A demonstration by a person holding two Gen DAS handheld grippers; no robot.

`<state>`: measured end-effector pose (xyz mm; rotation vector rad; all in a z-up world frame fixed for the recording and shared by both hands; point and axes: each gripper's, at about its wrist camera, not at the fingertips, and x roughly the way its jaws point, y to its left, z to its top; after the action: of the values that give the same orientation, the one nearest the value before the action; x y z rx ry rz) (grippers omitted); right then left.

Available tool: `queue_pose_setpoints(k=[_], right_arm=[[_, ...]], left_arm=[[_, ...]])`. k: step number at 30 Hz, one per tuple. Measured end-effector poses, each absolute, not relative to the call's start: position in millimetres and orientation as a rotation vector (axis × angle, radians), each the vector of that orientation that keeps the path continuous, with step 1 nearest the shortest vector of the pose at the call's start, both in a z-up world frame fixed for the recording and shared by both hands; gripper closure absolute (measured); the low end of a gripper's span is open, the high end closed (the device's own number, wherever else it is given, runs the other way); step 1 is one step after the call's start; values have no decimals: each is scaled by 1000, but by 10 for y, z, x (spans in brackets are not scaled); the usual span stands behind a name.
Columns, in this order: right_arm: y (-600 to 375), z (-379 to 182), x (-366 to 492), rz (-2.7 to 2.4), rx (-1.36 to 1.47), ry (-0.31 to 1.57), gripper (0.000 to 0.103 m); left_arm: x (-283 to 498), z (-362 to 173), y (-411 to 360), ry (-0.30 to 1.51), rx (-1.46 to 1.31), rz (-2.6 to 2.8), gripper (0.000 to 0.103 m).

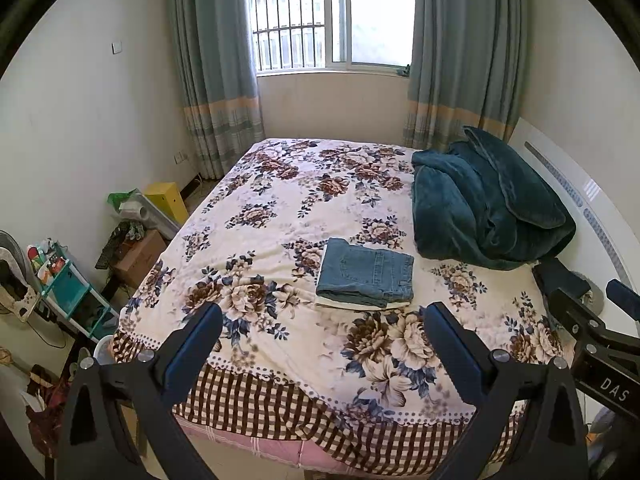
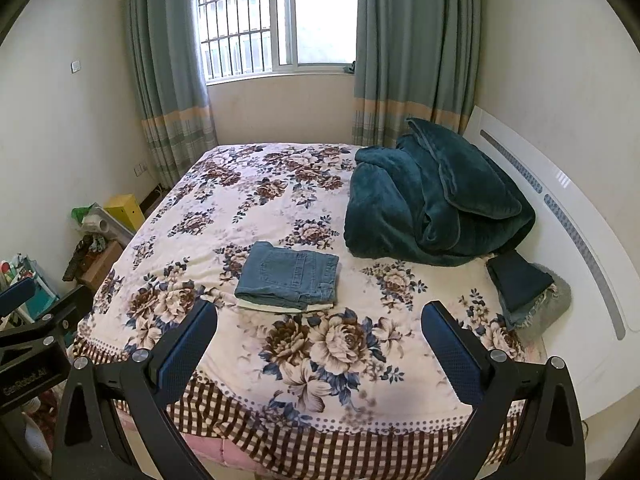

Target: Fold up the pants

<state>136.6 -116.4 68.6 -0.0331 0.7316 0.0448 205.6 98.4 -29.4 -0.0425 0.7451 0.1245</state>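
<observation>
right gripper [image 1: 592, 312] body, lower right of left wrist view: "DAS"
left gripper [image 2: 24, 304] body, lower left of right wrist view: "GenRobot.AI", faint

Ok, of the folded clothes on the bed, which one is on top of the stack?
The blue denim jeans, folded into a rectangle with a back pocket showing. A white folded garment peeks out underneath; the dark folded cloth lies apart by the headboard.

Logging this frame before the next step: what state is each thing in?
Left gripper: open, empty.
Right gripper: open, empty.
Denim pants: folded, stacked on a pale folded garment.
Teal blanket: bunched by the headboard.
Curtains: drawn apart.
Floral bedspread: spread flat.
</observation>
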Motion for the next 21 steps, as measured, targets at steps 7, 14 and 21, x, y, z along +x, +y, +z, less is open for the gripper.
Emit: queue_pose_setpoints(k=[7, 14, 21], right_arm=[[-1167, 695, 1371, 47, -33, 733, 0], [-1163, 703, 1358, 46, -33, 733, 0], [-1168, 710, 1359, 44, -32, 733, 0]], left_arm=[[2056, -295, 980, 746, -41, 124, 0], [2081, -288, 988, 746, -42, 119, 0], [2052, -225, 986, 737, -46, 117, 0]])
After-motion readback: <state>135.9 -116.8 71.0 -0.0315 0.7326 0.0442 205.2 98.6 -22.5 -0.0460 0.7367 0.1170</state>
